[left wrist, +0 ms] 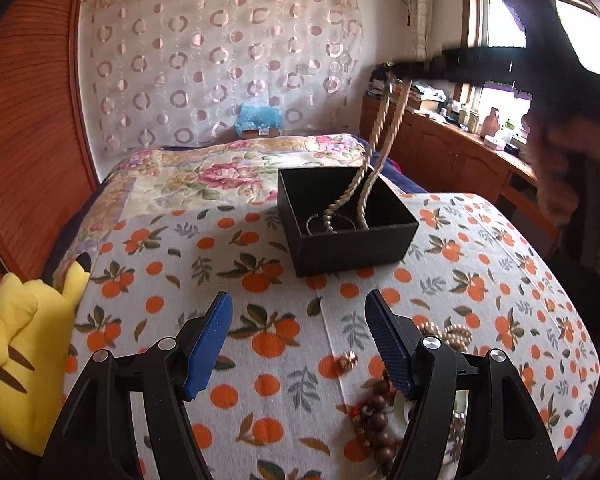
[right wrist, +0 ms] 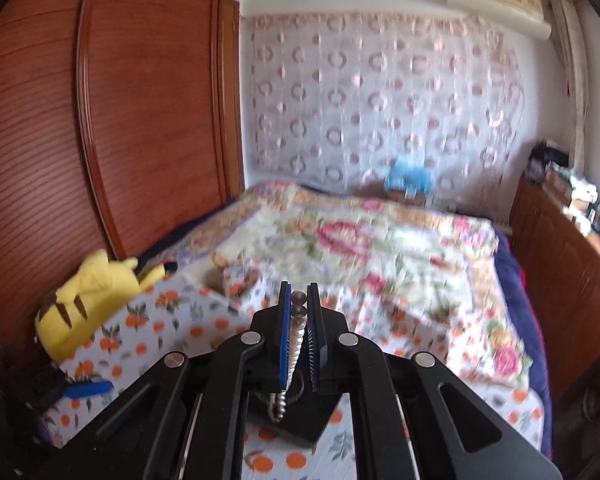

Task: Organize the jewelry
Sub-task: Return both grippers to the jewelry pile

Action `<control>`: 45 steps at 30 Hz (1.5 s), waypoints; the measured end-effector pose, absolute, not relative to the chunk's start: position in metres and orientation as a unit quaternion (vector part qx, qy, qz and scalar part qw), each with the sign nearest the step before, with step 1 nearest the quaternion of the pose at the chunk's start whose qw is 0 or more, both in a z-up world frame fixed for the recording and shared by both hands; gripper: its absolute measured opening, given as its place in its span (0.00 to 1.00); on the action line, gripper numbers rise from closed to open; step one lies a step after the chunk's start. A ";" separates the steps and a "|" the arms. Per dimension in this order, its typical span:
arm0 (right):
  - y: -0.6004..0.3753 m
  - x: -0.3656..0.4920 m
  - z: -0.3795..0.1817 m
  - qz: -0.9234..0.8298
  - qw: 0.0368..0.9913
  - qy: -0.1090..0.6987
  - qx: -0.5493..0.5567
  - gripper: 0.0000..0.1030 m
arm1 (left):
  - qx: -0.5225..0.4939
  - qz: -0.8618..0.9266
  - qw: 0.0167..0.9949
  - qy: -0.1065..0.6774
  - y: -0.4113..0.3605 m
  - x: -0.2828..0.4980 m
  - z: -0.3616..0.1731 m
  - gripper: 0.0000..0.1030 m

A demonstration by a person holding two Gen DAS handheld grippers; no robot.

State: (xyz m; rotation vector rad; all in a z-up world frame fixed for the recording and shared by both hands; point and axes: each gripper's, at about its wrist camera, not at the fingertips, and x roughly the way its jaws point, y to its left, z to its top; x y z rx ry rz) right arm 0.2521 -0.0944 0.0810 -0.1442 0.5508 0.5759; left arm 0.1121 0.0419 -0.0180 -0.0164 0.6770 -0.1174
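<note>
A black open box (left wrist: 352,236) stands on the orange-print cloth (left wrist: 220,272). My right gripper (left wrist: 404,69) hangs high above it, shut on a pearl necklace (left wrist: 380,148) whose loop dangles down into the box. In the right wrist view the pearls (right wrist: 298,332) sit pinched between the blue pads of the right gripper (right wrist: 299,294), with the box (right wrist: 296,420) below. My left gripper (left wrist: 298,312) is open and empty, low over the cloth in front of the box. A wooden bead bracelet (left wrist: 374,420), a pearl piece (left wrist: 454,334) and a small gold item (left wrist: 347,360) lie by its right finger.
A yellow plush toy (left wrist: 24,364) lies at the cloth's left edge. A floral quilt (left wrist: 228,172) covers the bed behind the box. A wooden wardrobe (right wrist: 140,120) stands at left, a wooden cabinet (left wrist: 452,152) with clutter at right.
</note>
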 end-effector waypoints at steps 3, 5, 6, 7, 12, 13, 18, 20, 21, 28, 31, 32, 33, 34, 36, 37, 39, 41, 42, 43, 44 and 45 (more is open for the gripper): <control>-0.096 0.248 0.057 0.277 0.913 0.287 -0.079 0.10 | -0.015 -0.058 0.939 0.339 0.043 0.105 -0.025 0.64; -0.101 0.243 0.047 0.275 0.911 0.295 -0.084 0.10 | -0.021 -0.061 0.937 0.343 0.044 0.097 -0.030 0.64; -0.104 0.239 0.043 0.276 0.910 0.296 -0.083 0.10 | -0.022 -0.062 0.937 0.344 0.044 0.095 -0.030 0.64; -0.107 0.234 0.040 0.278 0.910 0.296 -0.081 0.10 | -0.024 -0.064 0.936 0.345 0.044 0.091 -0.032 0.64; -0.124 0.189 0.027 0.278 0.909 0.295 -0.100 0.18 | -0.029 -0.070 0.934 0.350 0.041 0.072 -0.040 0.64; -0.125 0.176 0.024 0.283 0.908 0.292 -0.100 0.20 | -0.031 -0.070 0.933 0.351 0.041 0.067 -0.043 0.64; -0.127 0.119 0.002 0.318 0.896 0.290 -0.107 0.21 | -0.035 -0.071 0.929 0.361 0.037 0.052 -0.052 0.64; -0.127 0.105 -0.011 0.323 0.891 0.299 -0.110 0.21 | -0.035 -0.069 0.930 0.359 0.037 0.047 -0.053 0.64; -0.127 0.099 -0.016 0.325 0.889 0.304 -0.108 0.21 | -0.036 -0.068 0.931 0.358 0.037 0.046 -0.053 0.64; -0.130 0.070 -0.050 0.342 0.870 0.346 -0.080 0.27 | -0.048 -0.076 0.930 0.358 0.039 0.037 -0.056 0.64; -0.129 0.062 -0.058 0.341 0.869 0.350 -0.084 0.27 | -0.046 -0.082 0.929 0.359 0.035 0.035 -0.057 0.62; -0.129 0.061 -0.060 0.341 0.868 0.350 -0.084 0.27 | -0.046 -0.087 0.927 0.361 0.034 0.036 -0.058 0.60; -0.130 0.059 -0.061 0.341 0.868 0.352 -0.083 0.27 | -0.046 -0.090 0.926 0.364 0.032 0.037 -0.059 0.56; -0.130 0.058 -0.063 0.343 0.866 0.354 -0.080 0.27 | -0.045 -0.094 0.924 0.368 0.030 0.038 -0.060 0.55; -0.130 0.056 -0.064 0.343 0.865 0.356 -0.080 0.27 | -0.043 -0.105 0.921 0.373 0.025 0.042 -0.062 0.52; -0.130 0.054 -0.065 0.344 0.865 0.357 -0.078 0.27 | -0.040 -0.108 0.920 0.375 0.023 0.044 -0.063 0.49; -0.130 0.052 -0.067 0.341 0.865 0.357 -0.086 0.27 | -0.033 -0.116 0.915 0.385 0.018 0.051 -0.066 0.43; -0.130 0.051 -0.069 0.341 0.865 0.358 -0.087 0.27 | -0.033 -0.121 0.911 0.393 0.015 0.057 -0.068 0.41; -0.131 0.051 -0.070 0.342 0.864 0.359 -0.086 0.28 | -0.035 -0.122 0.910 0.395 0.015 0.059 -0.070 0.40; -0.132 0.050 -0.070 0.341 0.864 0.359 -0.085 0.28 | -0.038 -0.121 0.909 0.397 0.015 0.061 -0.071 0.39; -0.133 0.050 -0.070 0.341 0.865 0.360 -0.084 0.28 | -0.042 -0.120 0.908 0.400 0.016 0.064 -0.072 0.38; -0.133 0.050 -0.070 0.341 0.865 0.359 -0.083 0.28 | -0.045 -0.120 0.906 0.403 0.017 0.065 -0.073 0.36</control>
